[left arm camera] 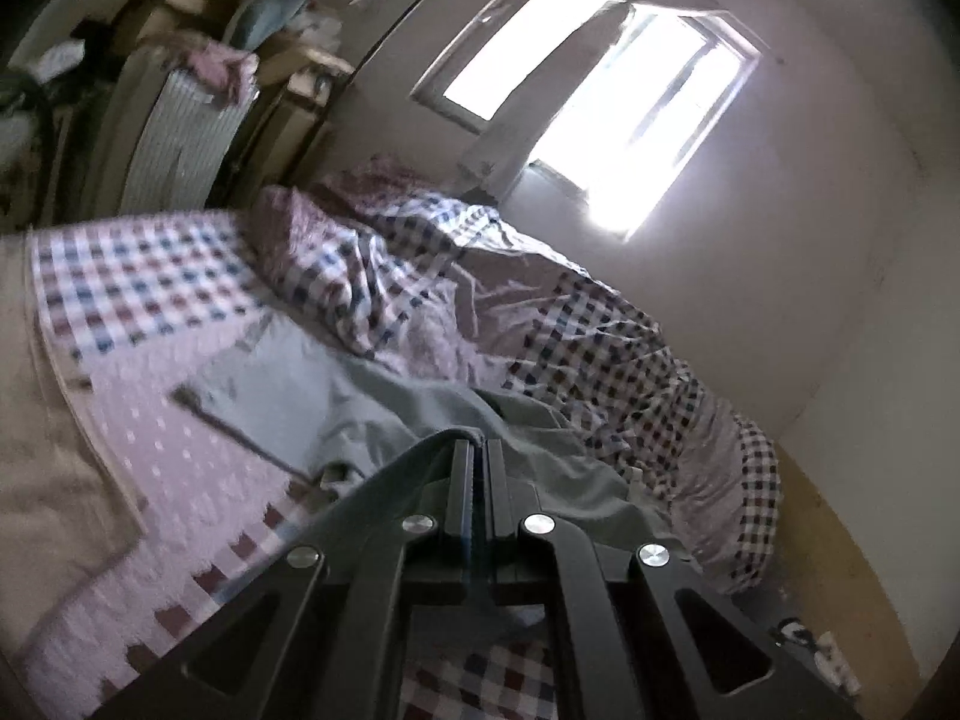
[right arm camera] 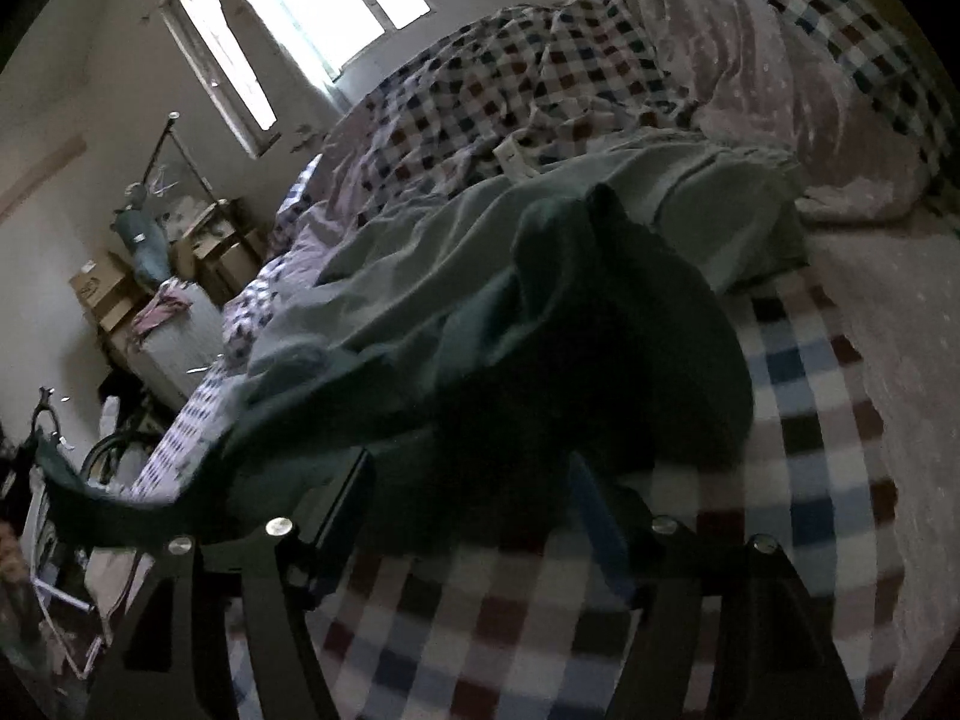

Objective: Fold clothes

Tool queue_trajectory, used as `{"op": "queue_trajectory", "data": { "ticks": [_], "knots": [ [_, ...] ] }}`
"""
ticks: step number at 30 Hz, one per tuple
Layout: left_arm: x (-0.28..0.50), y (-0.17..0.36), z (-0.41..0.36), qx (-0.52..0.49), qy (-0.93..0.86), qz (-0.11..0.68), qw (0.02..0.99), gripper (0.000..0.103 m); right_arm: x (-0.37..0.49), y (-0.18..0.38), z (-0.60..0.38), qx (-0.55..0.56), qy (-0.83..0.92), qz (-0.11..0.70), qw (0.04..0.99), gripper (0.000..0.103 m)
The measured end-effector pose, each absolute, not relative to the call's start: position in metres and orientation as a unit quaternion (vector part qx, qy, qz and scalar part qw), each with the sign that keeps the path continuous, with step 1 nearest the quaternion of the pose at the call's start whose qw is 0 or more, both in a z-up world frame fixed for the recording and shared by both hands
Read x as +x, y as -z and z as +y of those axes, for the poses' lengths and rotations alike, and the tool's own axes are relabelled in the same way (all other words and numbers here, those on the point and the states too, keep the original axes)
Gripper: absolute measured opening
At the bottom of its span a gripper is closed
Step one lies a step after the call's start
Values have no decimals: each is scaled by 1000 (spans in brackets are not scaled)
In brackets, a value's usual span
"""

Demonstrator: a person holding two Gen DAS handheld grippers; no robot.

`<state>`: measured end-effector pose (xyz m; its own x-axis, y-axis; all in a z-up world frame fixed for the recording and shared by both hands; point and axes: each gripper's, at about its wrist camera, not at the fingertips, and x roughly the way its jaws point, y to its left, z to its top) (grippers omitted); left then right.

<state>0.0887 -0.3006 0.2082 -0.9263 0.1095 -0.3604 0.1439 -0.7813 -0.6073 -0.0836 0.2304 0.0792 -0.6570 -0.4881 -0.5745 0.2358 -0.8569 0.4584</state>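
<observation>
grey-green garment point(left arm camera: 420, 402), soft matte cloth, lying crumpled in shallow folds on the bed, its far end flatter and paler with a dark straight hem edge. in the right wrist view the same garment point(right arm camera: 432, 300) rises in a rumpled ridge, with a darker, shadowed lobe bulging toward the camera and a thin tail of cloth trailing to the left edge of the frame.

left gripper point(left arm camera: 478, 450): 2 flat black fingers pressed together with only a slit between them, a fold of the garment's edge draped over and pinched at their tips. right gripper point(right arm camera: 474, 468): fingers spread wide apart, black and angular with round silver bolts; the dark lobe of cloth sits between and above them, but whether the fingers touch it cannot be told.

beneath the garment, a bedsheet point(left arm camera: 180, 468) of pink fabric with small white dots, bordered by a check of white, blue and maroon squares. beside it, a heaped quilt point(left arm camera: 420, 276) in the same check and pink, deeply wrinkled. beyond, a bright rectangular window point(left arm camera: 630, 102) in a plain pale wall, and stacked cardboard boxes point(right arm camera: 102, 294).
</observation>
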Motion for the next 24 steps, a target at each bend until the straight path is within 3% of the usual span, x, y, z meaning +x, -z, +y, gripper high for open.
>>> {"op": "queue_trajectory", "data": {
  "ticks": [4,6,7,8,18,24],
  "knots": [
    [88,-195,-305,195,918,346,2,1,-115,-73,218,380,893,-169,171,67],
    [88,-193,-310,191,916,353,4,1,-125,-73,214,385,894,-164,158,47],
    [88,-193,-313,188,916,355,5,1,-129,-74,213,386,895,-162,154,19],
    [86,-192,-315,186,915,357,7,1,-129,-78,214,384,899,-158,142,1],
    [63,-211,-352,166,909,382,14,1,-83,-173,315,275,925,-247,89,0],
    [54,-241,-371,144,911,385,29,1,-12,-224,371,226,921,-299,101,0]
  ]
}}
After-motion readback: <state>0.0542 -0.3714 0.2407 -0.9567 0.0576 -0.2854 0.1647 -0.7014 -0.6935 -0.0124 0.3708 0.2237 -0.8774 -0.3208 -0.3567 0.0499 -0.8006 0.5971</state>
